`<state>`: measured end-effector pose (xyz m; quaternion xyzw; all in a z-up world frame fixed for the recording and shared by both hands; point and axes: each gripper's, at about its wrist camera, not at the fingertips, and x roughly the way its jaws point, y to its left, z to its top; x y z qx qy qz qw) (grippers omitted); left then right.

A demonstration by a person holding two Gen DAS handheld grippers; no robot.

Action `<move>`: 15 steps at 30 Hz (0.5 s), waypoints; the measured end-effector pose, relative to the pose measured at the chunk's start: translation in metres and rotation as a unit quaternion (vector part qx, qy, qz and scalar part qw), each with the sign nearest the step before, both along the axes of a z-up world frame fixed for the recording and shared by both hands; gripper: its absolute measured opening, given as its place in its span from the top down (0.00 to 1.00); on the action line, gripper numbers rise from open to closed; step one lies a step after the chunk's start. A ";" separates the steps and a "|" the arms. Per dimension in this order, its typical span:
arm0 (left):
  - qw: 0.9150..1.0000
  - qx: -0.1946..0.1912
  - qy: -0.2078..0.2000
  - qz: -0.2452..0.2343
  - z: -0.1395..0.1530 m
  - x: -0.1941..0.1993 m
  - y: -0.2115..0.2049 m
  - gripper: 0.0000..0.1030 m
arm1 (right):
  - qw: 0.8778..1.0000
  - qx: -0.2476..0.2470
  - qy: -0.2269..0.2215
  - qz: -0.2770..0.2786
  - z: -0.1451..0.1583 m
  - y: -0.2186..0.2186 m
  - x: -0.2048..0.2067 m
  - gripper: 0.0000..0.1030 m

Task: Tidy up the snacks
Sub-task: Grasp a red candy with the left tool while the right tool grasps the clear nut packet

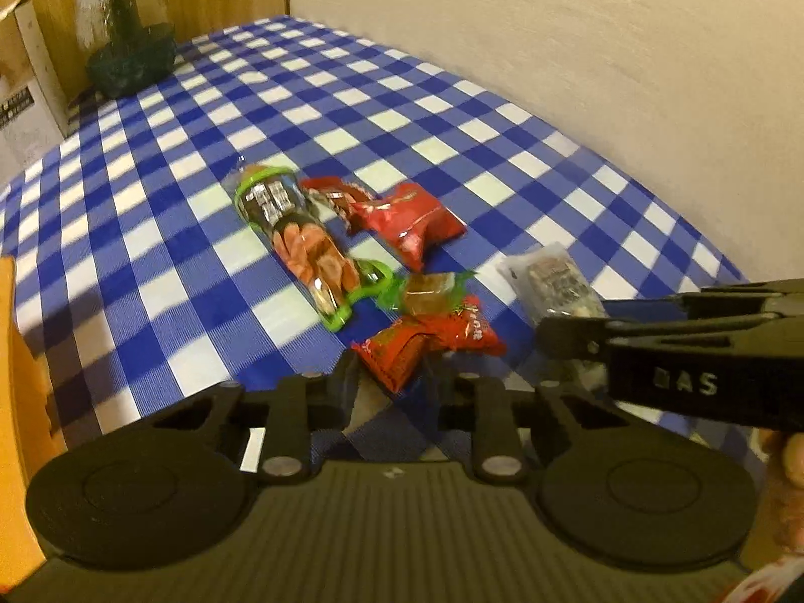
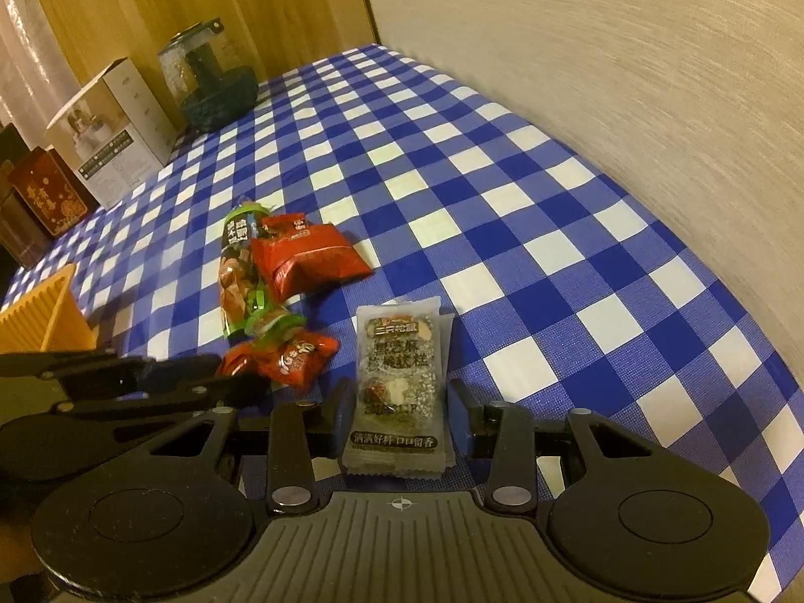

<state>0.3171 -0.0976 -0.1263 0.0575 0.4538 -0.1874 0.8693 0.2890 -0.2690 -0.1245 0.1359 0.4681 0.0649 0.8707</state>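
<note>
Right gripper (image 2: 399,414) jaws apart around clear sesame packet (image 2: 399,377) — left gripper (image 1: 389,384) jaws apart, straddling red packet (image 1: 402,352).

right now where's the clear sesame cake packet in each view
Left wrist: the clear packet lies at right of centre, partly hidden behind the right hand-held gripper reaching in from the right edge.
Right wrist: the same packet lies at lower centre, between that hand-held gripper's open fingers.
Shared landmark: the small red packet, just left of it in both views.
</note>
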 end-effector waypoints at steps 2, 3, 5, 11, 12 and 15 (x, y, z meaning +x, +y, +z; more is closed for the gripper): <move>1.000 -0.010 0.011 -0.005 0.003 -0.006 0.000 0.77 | 1.000 0.001 0.001 0.000 0.000 -0.001 -0.001 0.62; 1.000 -0.010 0.014 -0.008 0.004 -0.009 0.000 0.77 | 1.000 0.001 0.002 0.001 0.001 -0.001 -0.001 0.62; 1.000 -0.001 0.014 -0.017 0.006 -0.016 -0.002 0.77 | 1.000 -0.002 0.002 0.004 0.001 -0.001 -0.003 0.62; 0.998 0.052 -0.023 -0.038 0.006 -0.023 -0.006 0.53 | 1.000 -0.020 0.005 0.014 0.003 -0.004 -0.014 0.62; 0.997 0.055 -0.030 -0.044 0.006 -0.023 -0.007 0.52 | 1.000 -0.021 0.006 0.015 0.004 -0.004 -0.015 0.62; 0.994 0.065 -0.050 -0.076 0.005 -0.022 -0.014 0.51 | 1.000 -0.021 0.007 0.014 0.003 -0.007 -0.017 0.62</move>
